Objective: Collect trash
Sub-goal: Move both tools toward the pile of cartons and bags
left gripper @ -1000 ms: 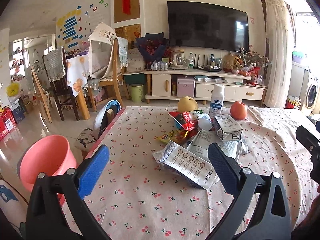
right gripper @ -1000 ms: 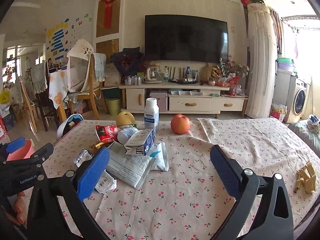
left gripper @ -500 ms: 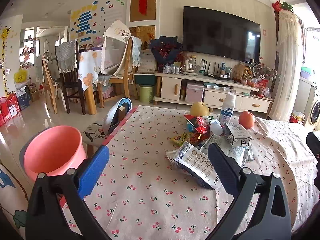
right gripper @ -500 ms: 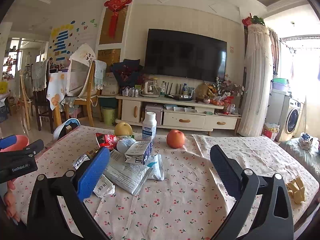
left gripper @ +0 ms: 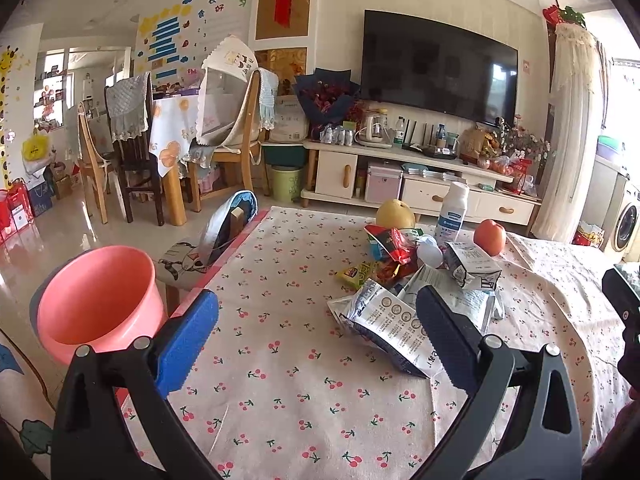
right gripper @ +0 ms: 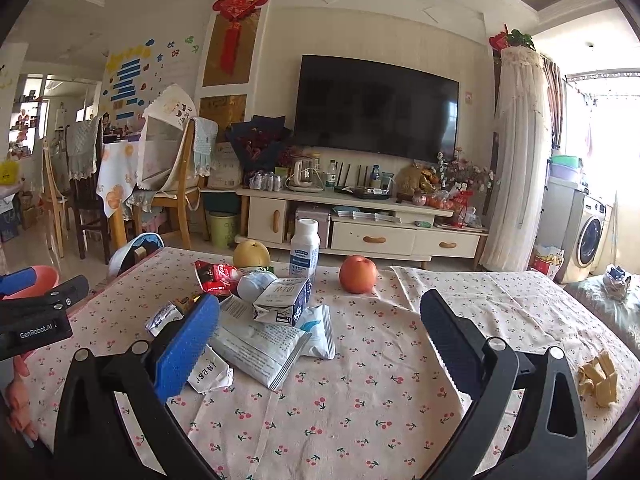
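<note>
Left wrist view: my left gripper (left gripper: pixel 316 332) is spread wide, nothing between the blue pads, hovering above the cherry-print tablecloth (left gripper: pixel 280 380). Trash pile sits ahead and right of centre: a silver printed wrapper (left gripper: pixel 384 330) nearest, its right end behind the right finger; behind it a crumpled milk carton (left gripper: pixel 472 264), a red snack bag (left gripper: pixel 390 242), a small yellow-green packet (left gripper: pixel 356 273) and a white ball-like wad (left gripper: pixel 430 252). A white bottle (left gripper: pixel 452 212) stands upright behind the pile, yellow pear (left gripper: pixel 395 216) to its left, orange-red apple (left gripper: pixel 489 237) to its right. Pink bucket (left gripper: pixel 98 300) is off the table's left edge, just beside the left finger, mouth open toward me. Dark edge of the other tool shows at far right. Right wrist view: my right gripper (right gripper: pixel 320 332) is also wide open and holding nothing. Same pile lies left of centre: a white flat pouch (right gripper: pixel 260 346) between the fingers but closer to the left one, a small white-blue packet (right gripper: pixel 318 326) touching it, the carton (right gripper: pixel 282 300) on top, a crumpled white wrapper (right gripper: pixel 210 374) partly behind the left finger. Bottle (right gripper: pixel 304 250), pear (right gripper: pixel 251 254) and apple (right gripper: pixel 358 274) stand behind. A crumpled tan scrap (right gripper: pixel 598 378) lies alone near the table's right edge, well apart from the pile. Left tool body (right gripper: pixel 38 316) enters at left, pink rim (right gripper: pixel 38 276) behind it.
</note>
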Demonstrator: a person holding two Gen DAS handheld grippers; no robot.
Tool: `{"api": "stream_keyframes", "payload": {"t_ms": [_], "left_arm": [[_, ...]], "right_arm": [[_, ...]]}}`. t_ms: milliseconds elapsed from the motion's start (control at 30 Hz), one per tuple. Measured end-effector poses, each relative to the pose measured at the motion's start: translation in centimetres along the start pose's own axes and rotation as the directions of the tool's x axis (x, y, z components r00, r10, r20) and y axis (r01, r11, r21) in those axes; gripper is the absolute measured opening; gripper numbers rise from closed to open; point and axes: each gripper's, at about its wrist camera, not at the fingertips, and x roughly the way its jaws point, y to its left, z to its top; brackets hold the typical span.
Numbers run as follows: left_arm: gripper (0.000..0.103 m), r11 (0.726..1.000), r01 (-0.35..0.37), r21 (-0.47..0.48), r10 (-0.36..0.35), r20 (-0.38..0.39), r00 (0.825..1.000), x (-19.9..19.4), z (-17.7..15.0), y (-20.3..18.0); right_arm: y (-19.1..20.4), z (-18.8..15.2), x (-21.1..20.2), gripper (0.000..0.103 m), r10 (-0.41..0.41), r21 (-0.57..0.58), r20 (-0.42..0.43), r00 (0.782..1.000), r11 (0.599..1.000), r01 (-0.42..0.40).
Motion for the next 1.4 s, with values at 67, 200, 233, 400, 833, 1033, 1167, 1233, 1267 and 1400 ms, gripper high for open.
{"api": "stream_keyframes", "payload": {"t_ms": [67, 200, 233, 400, 833, 1033, 1167, 1233, 1267, 1400], "left_arm": [[0.100, 1.000, 0.003, 0.002, -0.003, -0.003, 1.000, 0.2, -0.1, -0.2], [0.100, 1.000, -0.011, 0.027, 0.011, 0.000, 1.000, 0.7, -0.4, -0.4], [0.100, 0.999, -0.014, 0.035, 0.014, 0.002, 1.000, 0.8, -0.4, -0.5], [0.100, 0.994, -0.048, 0.101, 0.047, 0.011, 0.999, 1.5, -0.7, -0.8], [0.100, 0.994, -0.034, 0.105, 0.040, -0.049, 0.998, 4.2, -0.6, -0.9], [0.100, 0.994, -0.005, 0.111, 0.012, -0.064, 0.998, 5.5, -0.3, -1.3], [0.100, 0.992, 0.030, 0.121, -0.020, -0.087, 0.996, 6.5, -0.3, -1.8], [0.100, 0.991, 0.053, 0.122, -0.039, -0.107, 0.993, 7.1, -0.5, -2.2], [0.100, 0.991, 0.063, 0.121, -0.049, -0.118, 0.992, 7.5, -0.6, -2.4], [0.099, 0.988, 0.120, 0.095, -0.101, -0.178, 0.979, 8.8, -0.9, -2.9]], "right_arm": [[-0.1, -0.2, 0.5, 0.099, 0.012, -0.003, -0.005, 1.000, 1.000, -0.012], [0.0, -0.4, 1.3, 0.099, 0.034, -0.013, -0.015, 0.999, 0.999, -0.034], [0.1, -0.5, 1.5, 0.099, 0.040, -0.015, -0.015, 0.999, 0.999, -0.040], [0.0, -0.6, 2.2, 0.099, 0.069, -0.015, -0.021, 0.997, 0.997, -0.069], [-1.8, -0.4, 3.8, 0.099, 0.076, 0.072, -0.040, 0.996, 0.995, -0.073], [-1.7, -0.4, 5.5, 0.099, 0.075, 0.056, -0.078, 0.994, 0.996, -0.071], [-1.6, -0.4, 6.5, 0.099, 0.068, 0.035, -0.081, 0.994, 0.997, -0.065], [-1.9, -0.4, 7.4, 0.099, 0.084, 0.054, -0.100, 0.991, 0.995, -0.079], [-2.1, -0.5, 8.0, 0.099, 0.093, 0.063, -0.113, 0.989, 0.994, -0.086], [-2.5, -0.9, 10.5, 0.099, 0.134, 0.106, -0.178, 0.975, 0.987, -0.116]]}}
